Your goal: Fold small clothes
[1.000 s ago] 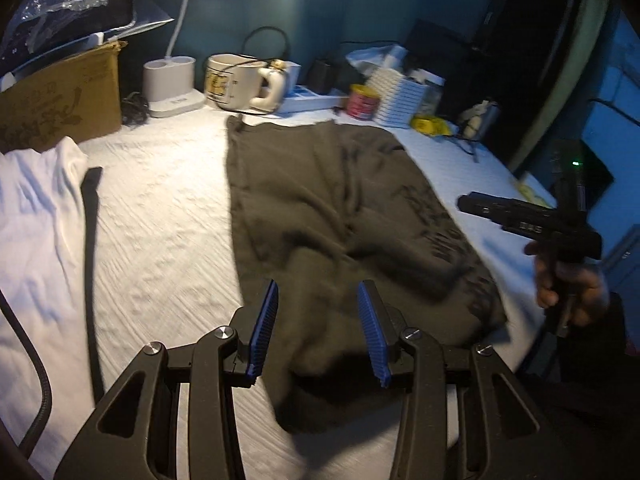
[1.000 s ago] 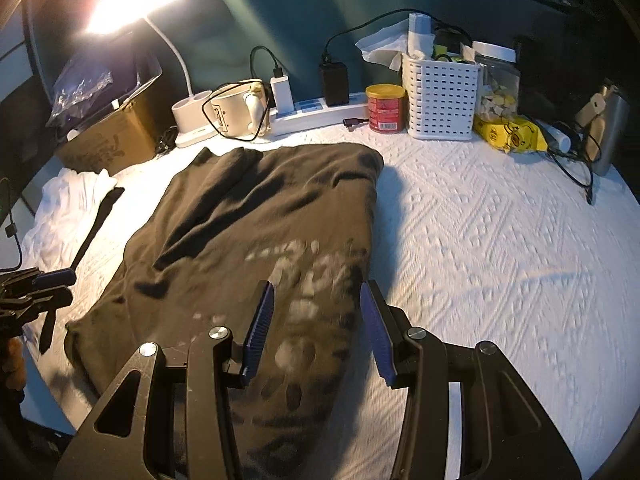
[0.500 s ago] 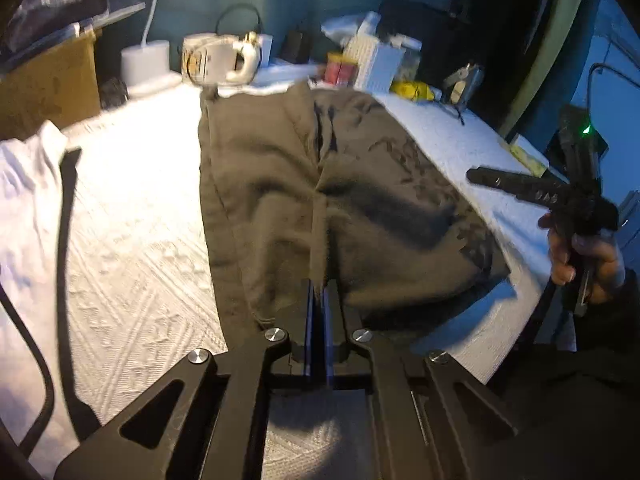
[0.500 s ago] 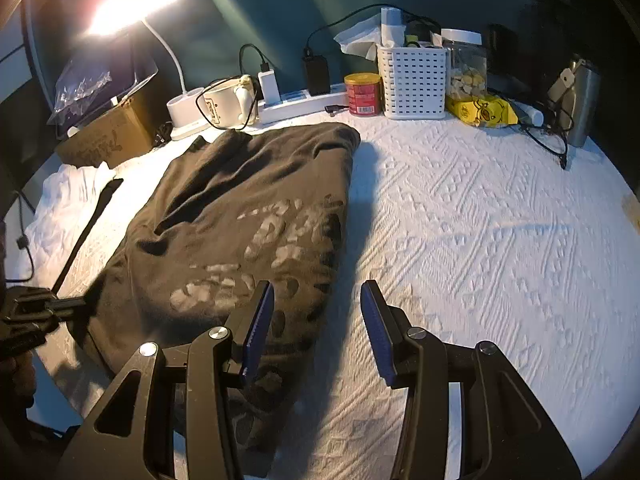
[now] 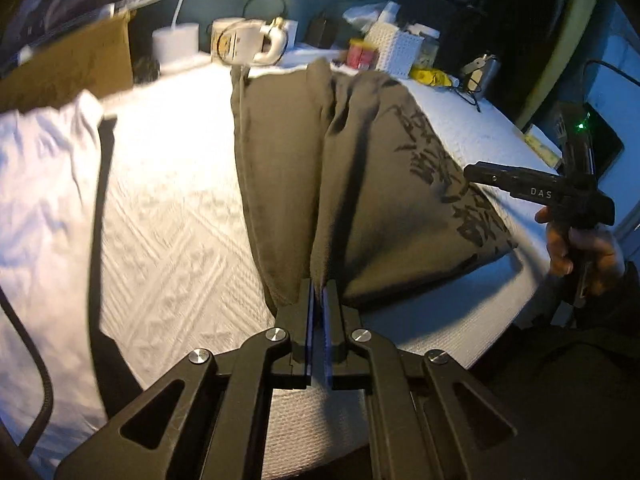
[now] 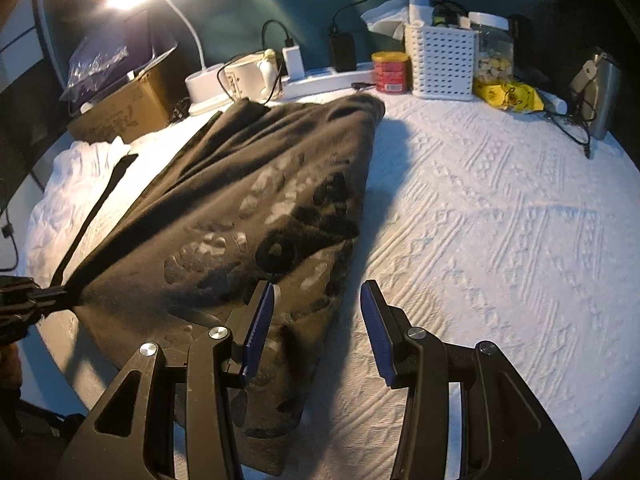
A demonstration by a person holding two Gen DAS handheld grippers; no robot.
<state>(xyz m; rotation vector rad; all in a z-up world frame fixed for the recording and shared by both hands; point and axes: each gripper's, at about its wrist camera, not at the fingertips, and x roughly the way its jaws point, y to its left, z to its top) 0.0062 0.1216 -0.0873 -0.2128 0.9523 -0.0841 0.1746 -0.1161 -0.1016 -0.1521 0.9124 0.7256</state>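
A dark olive garment [image 5: 360, 184] with a dark print lies lengthwise on the white textured cover [image 5: 172, 216]. My left gripper [image 5: 319, 294] is shut on the garment's near edge, and the cloth rises in a ridge from the pinch. In the right wrist view the same garment [image 6: 248, 200] is pulled to a point at the left, where the left gripper [image 6: 52, 294] holds it. My right gripper [image 6: 318, 312] stands open above the garment's near right corner, nothing between its blue pads [image 6: 260, 324]. A hand holds it at the right of the left wrist view, right gripper [image 5: 520, 186].
A white garment [image 5: 44, 184] lies at the left with a dark strap [image 5: 100, 208] across the cover. Along the back stand a cardboard box [image 6: 120, 112], lamp base [image 6: 204, 84], mug [image 6: 248, 76], power strip [image 6: 320, 78], red can [image 6: 390, 72], white basket [image 6: 442, 62], yellow packet [image 6: 508, 96] and metal flask [image 6: 600, 96].
My left gripper went from open to shut on the garment's near edge and drew it back and up into a ridge. The right gripper sank closer to the garment's corner, still open.
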